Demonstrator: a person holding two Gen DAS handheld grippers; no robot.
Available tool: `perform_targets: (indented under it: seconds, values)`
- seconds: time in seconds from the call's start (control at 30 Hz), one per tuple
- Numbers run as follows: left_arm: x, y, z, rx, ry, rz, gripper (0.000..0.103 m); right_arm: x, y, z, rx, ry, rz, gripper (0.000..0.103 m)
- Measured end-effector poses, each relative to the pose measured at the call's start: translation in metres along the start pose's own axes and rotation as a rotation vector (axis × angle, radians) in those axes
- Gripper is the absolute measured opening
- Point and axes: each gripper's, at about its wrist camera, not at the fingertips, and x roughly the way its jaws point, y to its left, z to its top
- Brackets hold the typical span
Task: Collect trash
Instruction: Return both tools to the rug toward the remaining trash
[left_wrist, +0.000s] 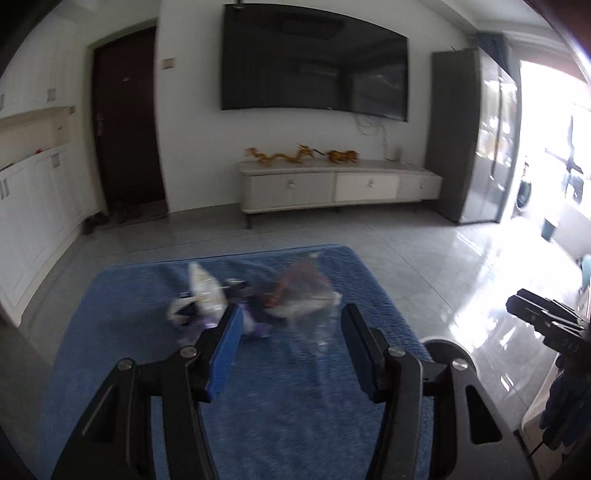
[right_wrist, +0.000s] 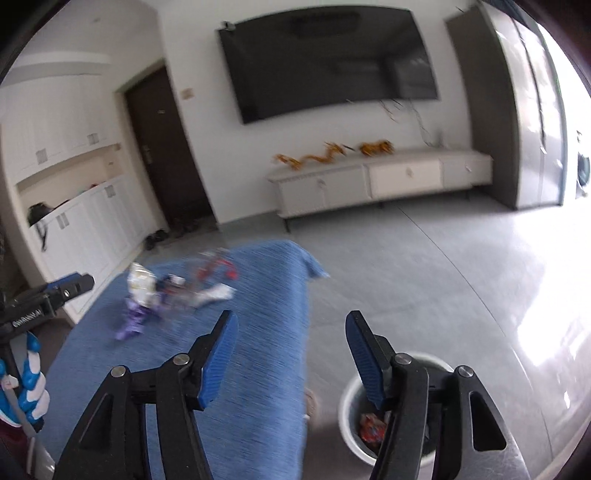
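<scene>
While both tools hang above the blue cloth (left_wrist: 147, 295), neither carries anything. At the bottom of the left wrist view, the left gripper (left_wrist: 290, 314) has its blue pads spread apart with only cloth showing between them. At the bottom of the right wrist view, the right gripper (right_wrist: 290, 321) likewise stands parted and bare, its fingers straddling the cloth's right edge. A gloved hand (right_wrist: 27, 380) shows at the lower left of that view. Just under the right finger, at lower right, sits a white bin (right_wrist: 349, 410) on the grey floor beside the cloth, with a red wrapper (right_wrist: 371, 426) inside.

Farther up the cloth, near the middle of each view, lies the loose trash: a white packet (left_wrist: 205, 288), a purple wrapper (right_wrist: 133, 321) and a clear bag with red print (left_wrist: 304, 288), all blurred and bunched close together.

Beyond, against the far wall, stands a low white cabinet (left_wrist: 332, 184) with golden dragon figures (left_wrist: 280, 155) on top, a dark television (left_wrist: 314, 62) above it.
</scene>
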Motion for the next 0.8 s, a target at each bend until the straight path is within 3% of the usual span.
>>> perform_targets:
  seconds: [0.13,0.33,0.8]
  values:
    - [-0.029,0.048,-0.011,-0.074,-0.051,0.09,0.064,0.004,0.044,0.014,-0.059,-0.019,0.042,0.06]
    - [-0.055,0.103,-0.027,-0.149,-0.099,0.193,0.07,0.016,0.091,0.025,-0.124,-0.012,0.054,0.062]
    - [-0.053,0.175,-0.052,-0.255,-0.069,0.228,0.071,0.049,0.151,0.035,-0.212,0.036,0.066,0.063]
